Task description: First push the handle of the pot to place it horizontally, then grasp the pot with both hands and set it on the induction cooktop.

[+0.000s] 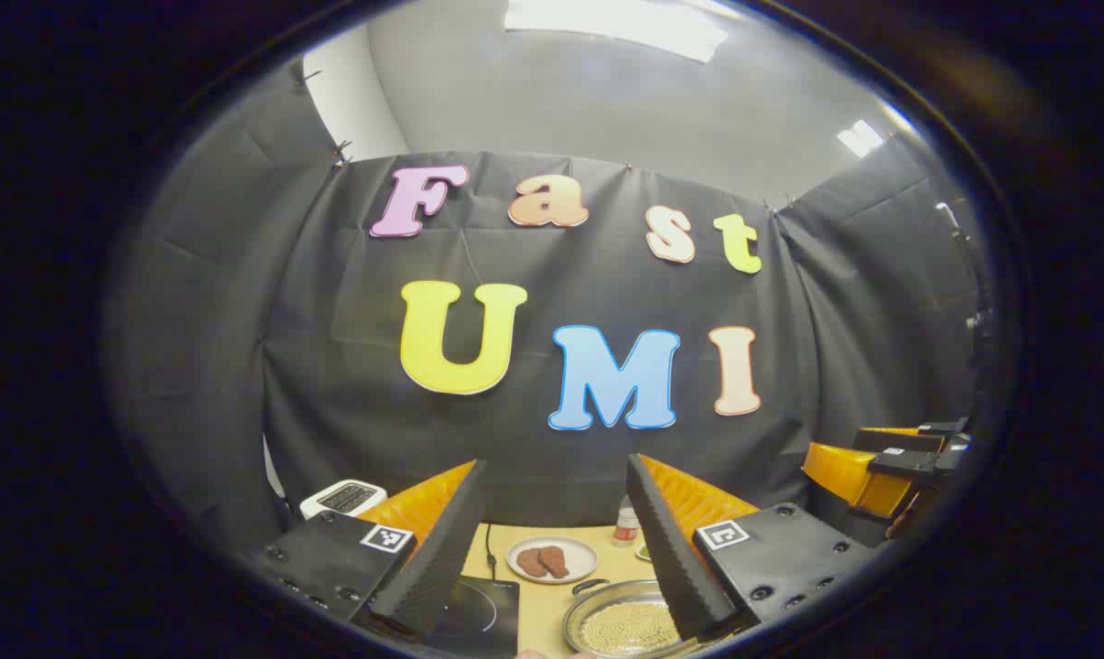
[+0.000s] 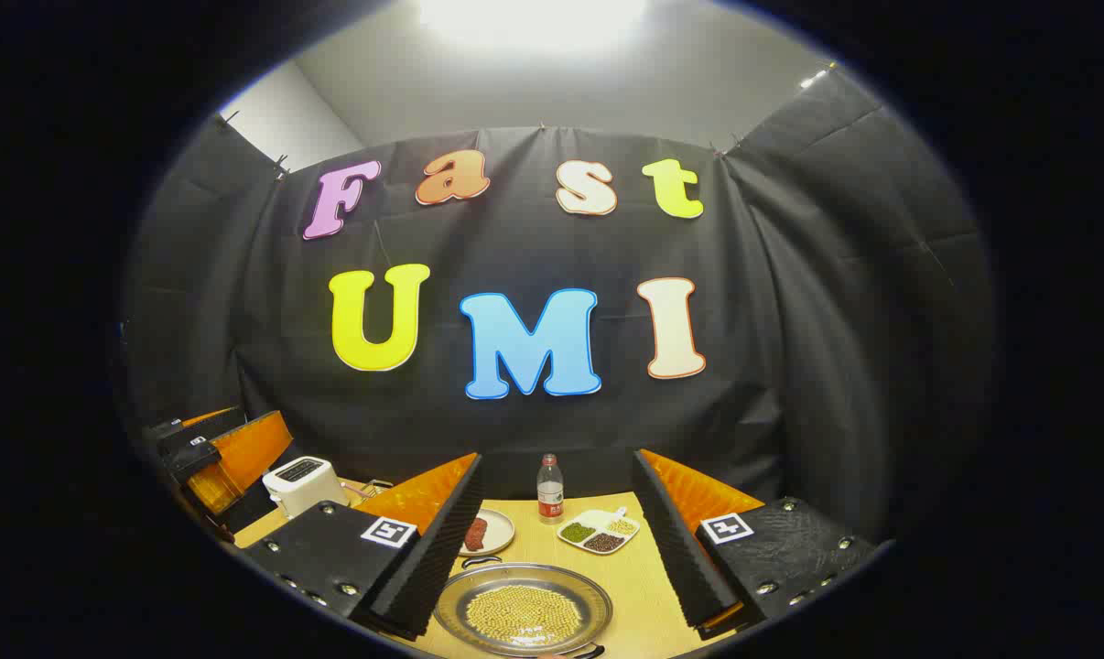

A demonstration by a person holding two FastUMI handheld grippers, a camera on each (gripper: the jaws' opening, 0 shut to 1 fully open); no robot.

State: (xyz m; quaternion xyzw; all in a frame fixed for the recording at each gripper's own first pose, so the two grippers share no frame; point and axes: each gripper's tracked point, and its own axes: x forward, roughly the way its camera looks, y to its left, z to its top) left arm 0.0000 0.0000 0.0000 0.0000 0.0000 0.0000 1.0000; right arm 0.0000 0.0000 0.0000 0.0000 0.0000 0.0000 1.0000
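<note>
The pot (image 2: pixel 523 611) is a shallow metal pan full of pale round beans, standing on the wooden table (image 2: pixel 644 586). One small handle (image 2: pixel 481 561) sticks out at its far left edge, another at its near edge. My right gripper (image 2: pixel 557 458) hovers open above and in front of it, holding nothing. In the left gripper view the pot (image 1: pixel 621 627) lies low right and the black induction cooktop (image 1: pixel 479 609) sits just left of it. My left gripper (image 1: pixel 555 462) is open and empty above both.
Behind the pot are a plate of meat (image 2: pixel 488 533), a divided dish of beans (image 2: pixel 598 531) and a bottle (image 2: pixel 549 490). A white toaster (image 2: pixel 300 480) stands at the back left. A cable (image 1: pixel 490 545) runs behind the cooktop.
</note>
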